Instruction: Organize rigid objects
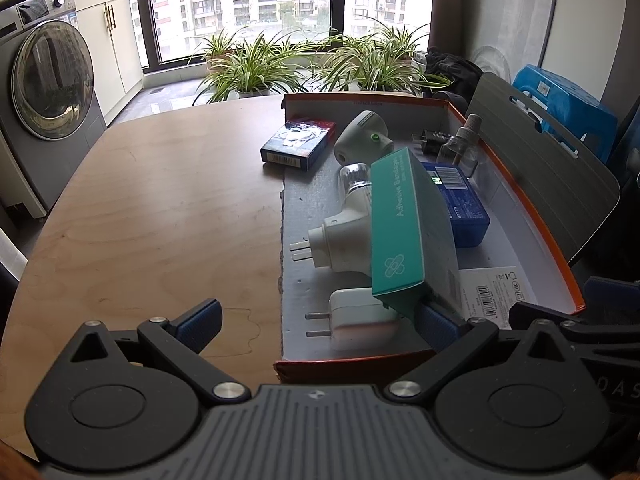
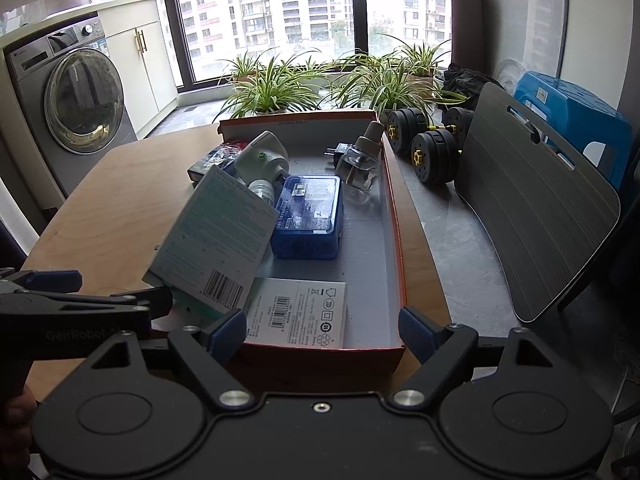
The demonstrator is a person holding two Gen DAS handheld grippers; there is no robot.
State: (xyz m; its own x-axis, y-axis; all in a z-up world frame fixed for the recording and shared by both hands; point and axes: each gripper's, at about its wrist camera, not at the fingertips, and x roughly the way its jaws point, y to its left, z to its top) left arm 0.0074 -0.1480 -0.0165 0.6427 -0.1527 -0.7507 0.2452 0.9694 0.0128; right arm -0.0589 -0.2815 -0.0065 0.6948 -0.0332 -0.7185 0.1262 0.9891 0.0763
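Left gripper [image 1: 318, 322] jaws spread wide, gripping nothing I can confirm. Its left pad hangs over bare tabletop [image 1: 152, 208]; its right pad sits inside the near end of the shoebox lid tray [image 1: 532, 216], touching or just beside the near lower corner of the teal adhesive-bandage box [image 1: 404, 224]. Contact there is hard to judge, the box corner hides the pad.

Bandage box is tilted, leaning across a white plug-in adapter with clear bulb [image 1: 344, 236] and resting toward the blue plastic case [image 1: 466, 208] on its right. White charger plug [image 1: 356, 320] lies flat at the near end, just left of the left gripper's right pad.

Right gripper [image 2: 323, 334] jaws released, wide apart, straddling the tray's near right corner: left pad over the white flat label pack [image 2: 300, 314], right pad outside the wall. Nothing between the pads is gripped.

Far end of the tray: white-green plug-in vaporizer [image 1: 362, 136], clear liquid refill bottle with black plug [image 1: 460, 142]. Dark blue card box [image 1: 298, 146] lies on the tabletop just outside the tray's far left wall.

Beyond the tabletop: washing machine [image 1: 48, 92] far left, spider plants [image 1: 256, 68] by the window, dumbbells [image 2: 426, 148] on the floor to the right, grey chair back [image 2: 536, 216], blue stool [image 2: 576, 120].
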